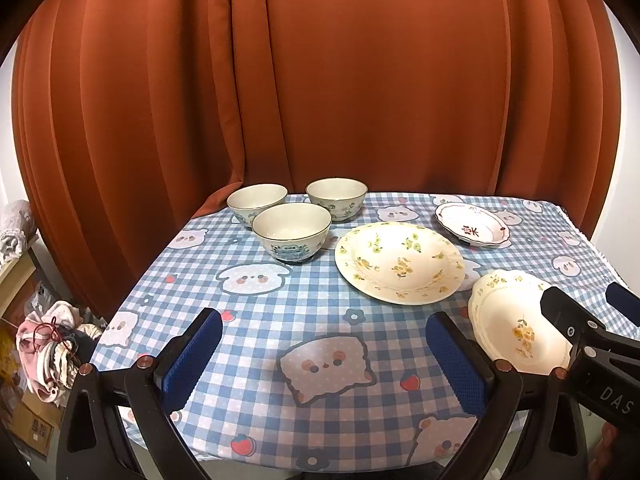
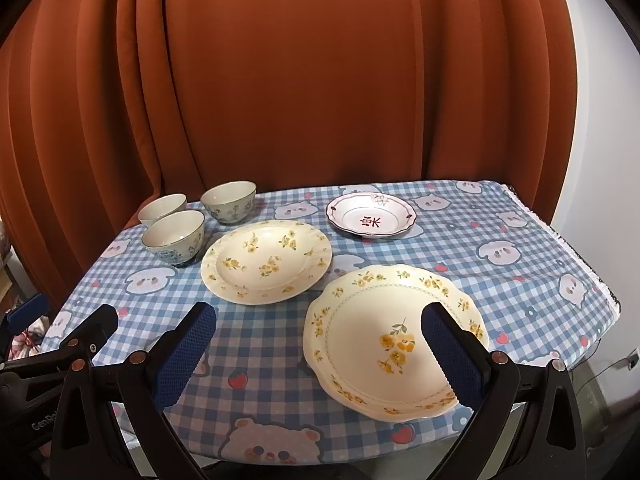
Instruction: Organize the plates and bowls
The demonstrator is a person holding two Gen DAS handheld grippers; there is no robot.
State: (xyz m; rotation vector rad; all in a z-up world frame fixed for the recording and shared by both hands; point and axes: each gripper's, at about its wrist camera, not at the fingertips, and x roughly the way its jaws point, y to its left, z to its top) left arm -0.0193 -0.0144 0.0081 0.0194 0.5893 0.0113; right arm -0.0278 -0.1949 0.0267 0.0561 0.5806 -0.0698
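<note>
Crockery sits spread over a table [image 1: 248, 292] with a blue checked, animal-print cloth. Three pale bowls [image 1: 292, 234] with blue patterns cluster at the far left, near a rust curtain [image 1: 320, 80]. A round cream plate [image 2: 266, 260] with yellow flowers lies mid-table, a scalloped yellow-flowered plate [image 2: 372, 340] nearer on the right, and a small white dish [image 2: 371, 215] with a red mark behind. The left gripper [image 1: 324, 364] and right gripper [image 2: 320, 360] hover with fingers apart, holding nothing.

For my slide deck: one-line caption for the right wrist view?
Open right gripper above checked tablecloth, facing three bowls and three plates.
</note>
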